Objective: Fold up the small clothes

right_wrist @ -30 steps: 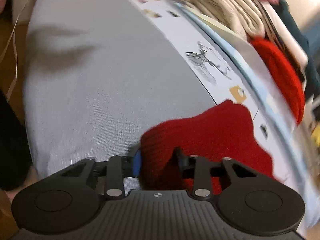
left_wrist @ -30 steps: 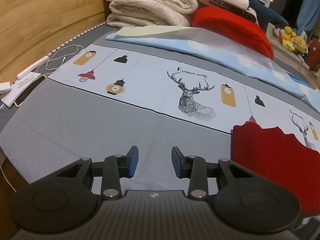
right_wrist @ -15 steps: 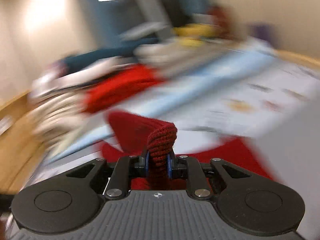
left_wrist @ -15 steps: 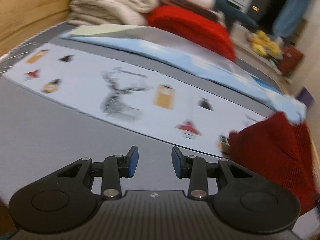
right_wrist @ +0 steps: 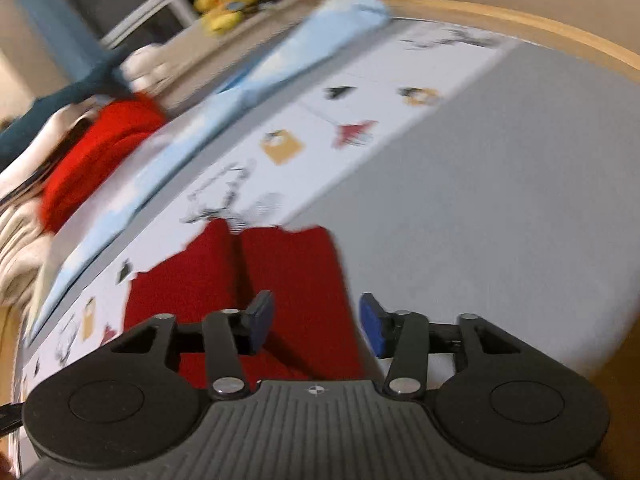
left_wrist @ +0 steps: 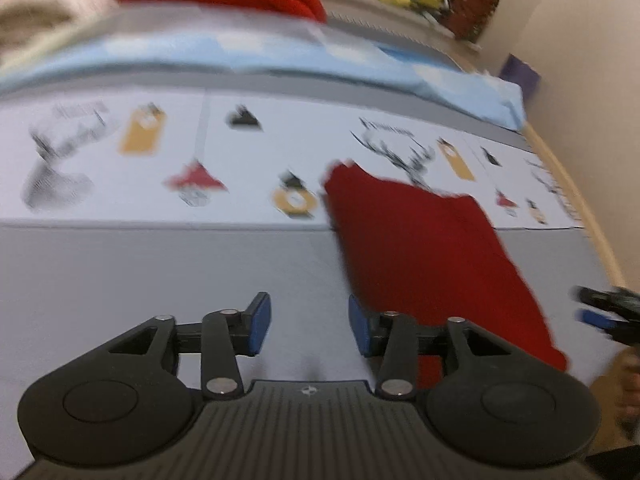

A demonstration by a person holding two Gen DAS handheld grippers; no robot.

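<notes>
Your right gripper (right_wrist: 316,322) had just opened, releasing the red knit garment (right_wrist: 256,288), folded over on the bed (right_wrist: 500,200). Left gripper (left_wrist: 309,328) open, empty. Further folds probably remained.

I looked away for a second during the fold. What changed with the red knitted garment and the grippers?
The right gripper let go: its jaws have just been opening, and the red knitted garment lies folded on the bed. The left gripper, empty, has just been opening beside the garment.
</notes>
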